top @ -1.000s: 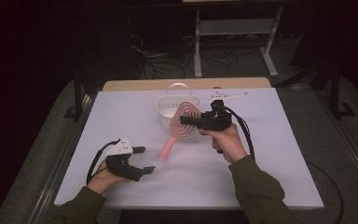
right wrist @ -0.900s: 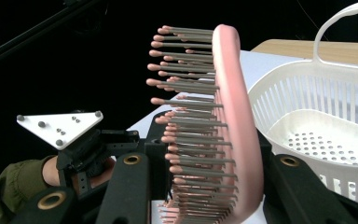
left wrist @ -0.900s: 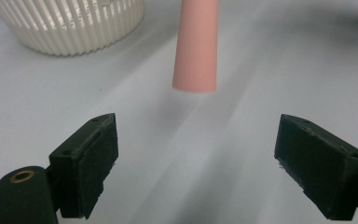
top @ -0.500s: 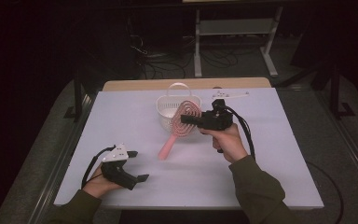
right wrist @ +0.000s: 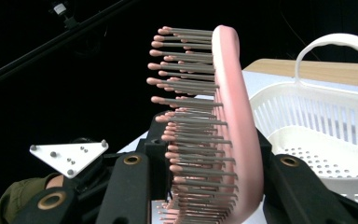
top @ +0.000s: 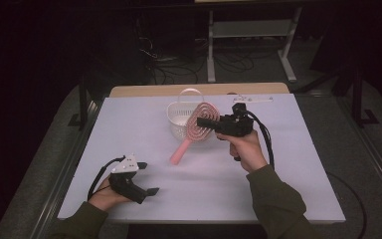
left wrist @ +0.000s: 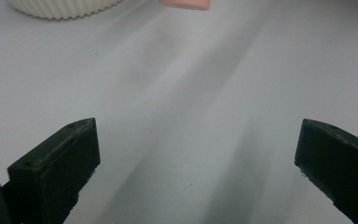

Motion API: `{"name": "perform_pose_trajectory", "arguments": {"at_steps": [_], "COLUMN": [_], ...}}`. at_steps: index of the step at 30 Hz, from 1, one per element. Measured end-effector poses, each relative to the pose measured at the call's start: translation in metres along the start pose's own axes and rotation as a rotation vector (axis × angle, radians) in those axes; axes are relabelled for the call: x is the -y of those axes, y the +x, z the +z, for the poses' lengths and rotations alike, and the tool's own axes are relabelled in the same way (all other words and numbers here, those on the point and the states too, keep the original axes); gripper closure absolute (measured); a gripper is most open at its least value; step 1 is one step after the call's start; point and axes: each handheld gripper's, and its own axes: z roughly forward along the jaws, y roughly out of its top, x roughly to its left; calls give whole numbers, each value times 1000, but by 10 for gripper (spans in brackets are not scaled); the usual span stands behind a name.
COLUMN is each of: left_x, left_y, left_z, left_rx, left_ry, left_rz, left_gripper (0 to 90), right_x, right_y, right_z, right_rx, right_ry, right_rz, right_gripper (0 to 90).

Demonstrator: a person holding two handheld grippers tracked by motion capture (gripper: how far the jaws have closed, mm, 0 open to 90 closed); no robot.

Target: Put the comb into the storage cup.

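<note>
A pink hairbrush [top: 197,130] hangs tilted above the table, bristles facing left and handle pointing down toward the front. My right gripper [top: 210,123] is shut on the brush's head, and the right gripper view shows the brush [right wrist: 233,116] clamped between the jaws of that gripper [right wrist: 205,186]. At the front left, my left gripper [top: 148,178] rests low over the white table. Its jaws have just been opening and stand wide apart with nothing between them [left wrist: 196,163]. The brush's handle tip [left wrist: 185,3] shows far ahead of them.
A white slotted basket [top: 176,112] with a hoop handle stands at the back centre, just behind the brush; its wall [right wrist: 331,121] lies beside the brush head. The white table sheet [top: 278,189] spreads around both hands. Dark floor, cables and a metal stand lie beyond.
The left gripper has drawn a little nearer the table's front edge, and its jaws stand slightly wider. The right gripper and the brush have kept still.
</note>
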Motion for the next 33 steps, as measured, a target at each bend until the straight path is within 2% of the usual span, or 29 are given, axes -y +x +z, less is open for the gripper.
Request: {"name": "perform_pose_trajectory", "arguments": {"at_steps": [11, 16, 33], "left_x": [0, 0, 0], "left_y": [2, 3, 2], "left_z": [-2, -1, -1], "left_rx": [-15, -3, -10], "left_ry": [-16, -8, -19], "left_rz": [-27, -42, -32], "left_gripper": [0, 0, 1], "right_x": [-10, -16, -38], "right_y": [-4, -7, -10], "right_z": [-16, -21, -25], "right_rx": [23, 38, 44], "right_ry": [-52, -58, -100], "right_rz": [2, -2, -6], "right_gripper": [631, 631, 632]}}
